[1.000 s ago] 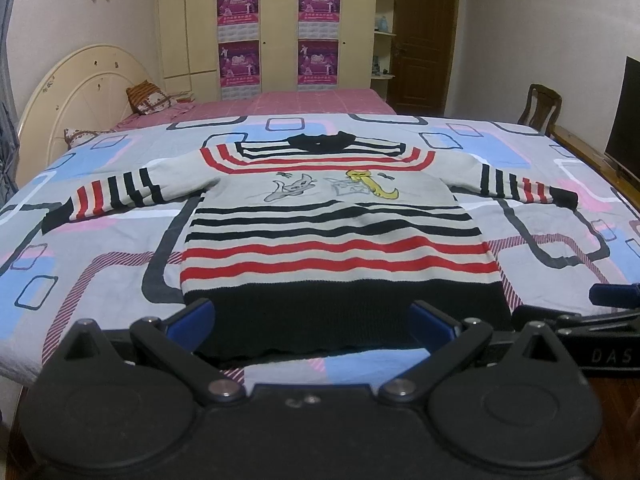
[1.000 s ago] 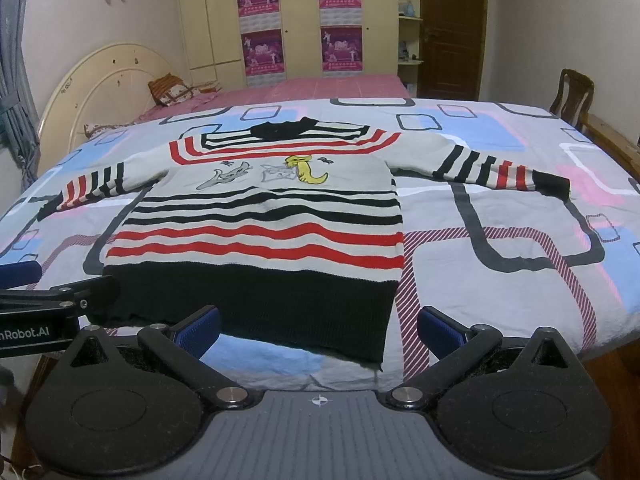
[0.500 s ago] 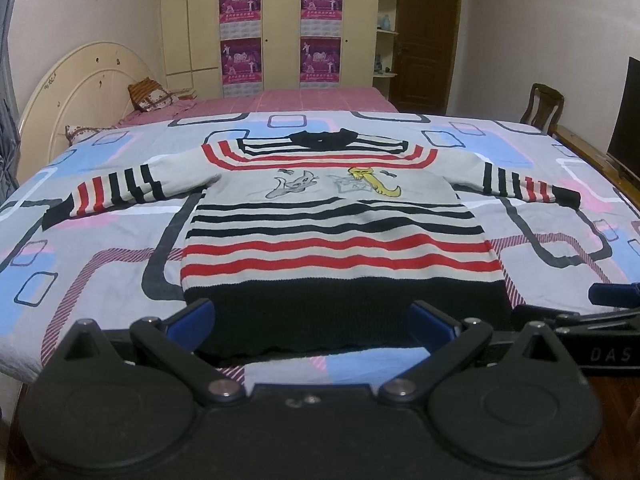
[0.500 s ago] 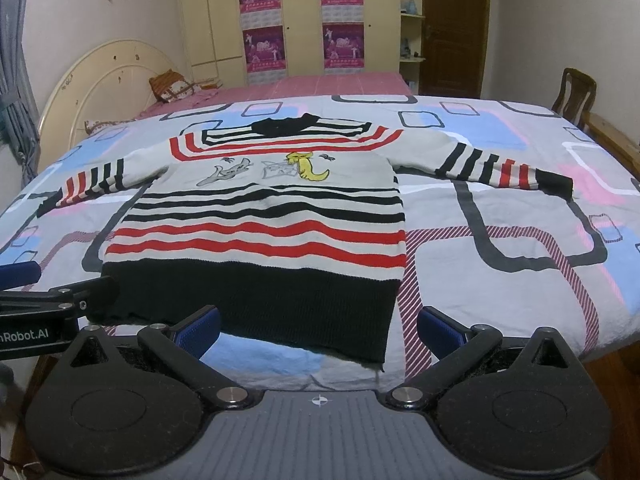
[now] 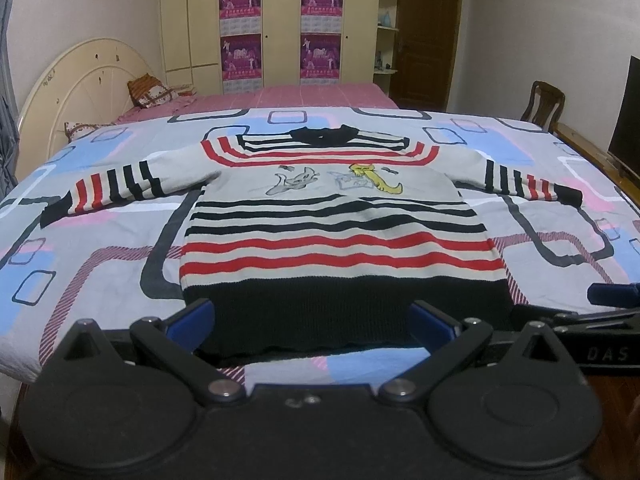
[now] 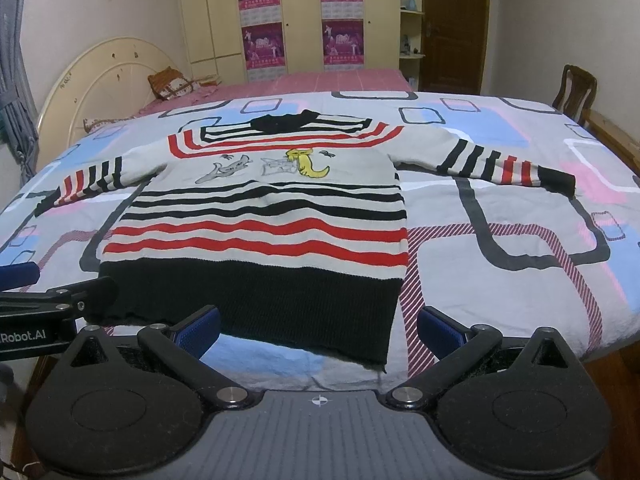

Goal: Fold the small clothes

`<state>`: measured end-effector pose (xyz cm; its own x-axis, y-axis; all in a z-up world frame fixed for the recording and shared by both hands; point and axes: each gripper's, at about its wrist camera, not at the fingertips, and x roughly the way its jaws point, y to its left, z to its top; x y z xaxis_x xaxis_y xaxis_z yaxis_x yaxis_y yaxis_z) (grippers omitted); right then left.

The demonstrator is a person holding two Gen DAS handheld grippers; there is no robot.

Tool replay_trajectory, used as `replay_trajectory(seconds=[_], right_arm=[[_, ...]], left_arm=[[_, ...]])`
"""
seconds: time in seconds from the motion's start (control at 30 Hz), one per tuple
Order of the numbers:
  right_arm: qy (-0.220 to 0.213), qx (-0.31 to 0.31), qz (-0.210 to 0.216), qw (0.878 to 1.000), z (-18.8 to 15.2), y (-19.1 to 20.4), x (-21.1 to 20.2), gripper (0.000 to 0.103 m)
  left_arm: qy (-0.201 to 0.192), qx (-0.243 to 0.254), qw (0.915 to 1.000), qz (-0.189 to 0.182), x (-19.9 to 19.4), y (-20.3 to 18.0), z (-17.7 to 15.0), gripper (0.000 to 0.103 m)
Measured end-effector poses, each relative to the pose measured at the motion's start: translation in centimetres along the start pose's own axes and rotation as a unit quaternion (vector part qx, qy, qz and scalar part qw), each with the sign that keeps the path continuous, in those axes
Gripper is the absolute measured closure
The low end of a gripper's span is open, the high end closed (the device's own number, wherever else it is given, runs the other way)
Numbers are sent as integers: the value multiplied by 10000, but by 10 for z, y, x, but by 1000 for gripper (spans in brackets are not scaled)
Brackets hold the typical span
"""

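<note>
A small striped sweater lies flat and face up on the bed, sleeves spread to both sides, black hem toward me. My left gripper hovers open just off the hem's near edge, centred on it, with nothing between its blue pads. My right gripper is open too, near the hem's right corner, and holds nothing. In each wrist view the other gripper shows at the frame's side, level with the hem.
The bed carries a patterned sheet with its front edge close below the hem. A cream headboard and pillows stand at the left, a wardrobe with posters behind, a wooden chair at the right.
Both grippers have edged slightly closer to the bed; the sweater looms a little larger. It lies as before and both grippers stay open.
</note>
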<state>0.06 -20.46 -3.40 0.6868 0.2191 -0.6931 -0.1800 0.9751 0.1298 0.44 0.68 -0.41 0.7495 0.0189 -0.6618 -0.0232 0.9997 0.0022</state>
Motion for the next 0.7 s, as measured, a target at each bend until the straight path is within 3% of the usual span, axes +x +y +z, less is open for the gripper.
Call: replay_trajectory(seconds=[0.37,0.7], right_arm=[[-69,112,-86,9999,24,-7,21,0],[-110,211,-223,9995,64,-11,61,0]], left_arm=[[9,44,10000,57,20,10,21,0],[25,96,9999,-17,64,19,58,0]])
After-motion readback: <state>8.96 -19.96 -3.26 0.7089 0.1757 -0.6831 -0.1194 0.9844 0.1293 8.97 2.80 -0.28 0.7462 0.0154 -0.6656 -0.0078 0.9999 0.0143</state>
